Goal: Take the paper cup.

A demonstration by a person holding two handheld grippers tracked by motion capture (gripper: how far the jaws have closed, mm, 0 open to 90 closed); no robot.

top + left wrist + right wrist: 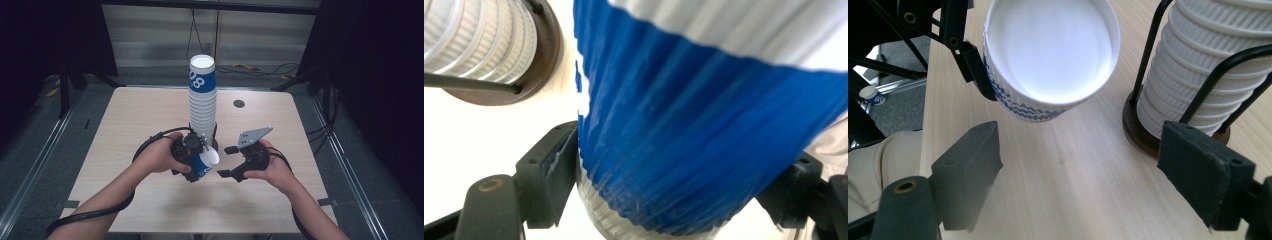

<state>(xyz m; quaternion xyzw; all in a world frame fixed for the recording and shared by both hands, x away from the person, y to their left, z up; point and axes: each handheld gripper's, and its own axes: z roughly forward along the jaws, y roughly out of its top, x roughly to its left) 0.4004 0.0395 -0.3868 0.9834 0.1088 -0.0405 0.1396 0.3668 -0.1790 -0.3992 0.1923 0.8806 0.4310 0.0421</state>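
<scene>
The left gripper (196,161) is clamped on a single blue cup (205,163), holding it tilted just above the table (150,115), a little toward its near edge from the stack (202,100) that rises in a wire holder (1198,80) near the table's middle. The right gripper (235,161) hangs beside the cup with its jaws spread and nothing between them, the mouth of the cup turned toward it. The main risk, as I judge it, is crushing: the cup is thin ribbed paper, and the left gripper view shows its blue wall (694,140) pinched between the pads (551,175), so a firmer squeeze could buckle it. A second risk is the hand-over: if the right jaws close on the rim off-centre while the left lets go, the cup may twist out and roll toward the near edge. The stack stands close by, so a careless swing could knock its tall top sideways. The high view gives the height of the stack and both hands together; the right gripper view gives the cup's white inside (1050,47), its open round rim, and the holder's dark base (1143,135), and the left gripper view the contact of pads on the wall.
</scene>
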